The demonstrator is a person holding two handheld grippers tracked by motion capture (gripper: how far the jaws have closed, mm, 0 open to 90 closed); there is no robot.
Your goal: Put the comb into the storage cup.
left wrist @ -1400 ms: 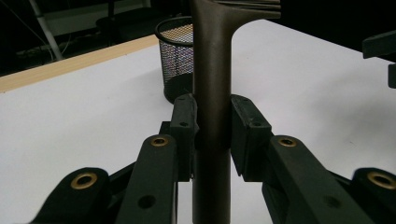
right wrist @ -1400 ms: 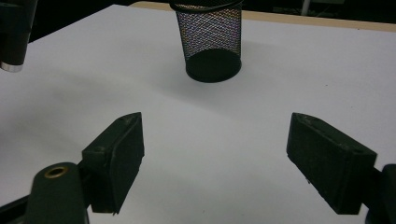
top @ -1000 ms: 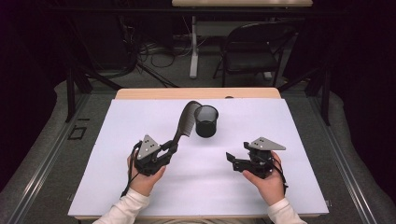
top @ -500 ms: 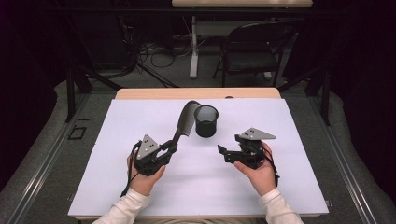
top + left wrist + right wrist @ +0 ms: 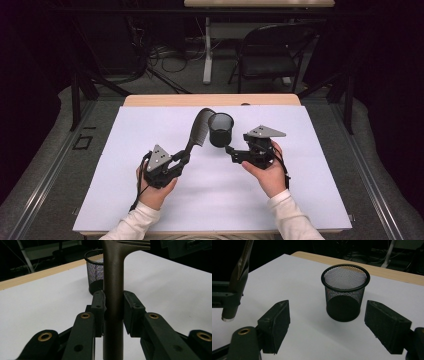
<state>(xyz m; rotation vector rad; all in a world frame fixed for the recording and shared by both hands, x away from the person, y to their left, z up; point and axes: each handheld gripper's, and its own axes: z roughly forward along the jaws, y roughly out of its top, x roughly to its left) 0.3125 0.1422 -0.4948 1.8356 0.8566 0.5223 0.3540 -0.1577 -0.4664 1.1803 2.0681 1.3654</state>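
Note:
A black mesh cup (image 5: 221,129) stands upright on the white table cover (image 5: 150,130), also seen as the mesh cup (image 5: 345,291) and the mesh cup (image 5: 95,270). My left gripper (image 5: 181,160) is shut on the handle of a dark comb (image 5: 198,130), which slants up toward the cup's left rim; the comb handle (image 5: 113,290) sits clamped between both pads. My right gripper (image 5: 231,152) stands open just in front of and right of the cup, its jaws (image 5: 325,326) wide with the cup beyond them and nothing held.
The wooden table edge (image 5: 210,100) runs along the far side. Behind it on the floor are a black chair (image 5: 272,55), a table leg (image 5: 207,50) and cables. White cover stretches to both sides of the hands.
My right gripper has moved left and toward the far side, up close to the mesh cup. The left gripper and comb have stayed in place.

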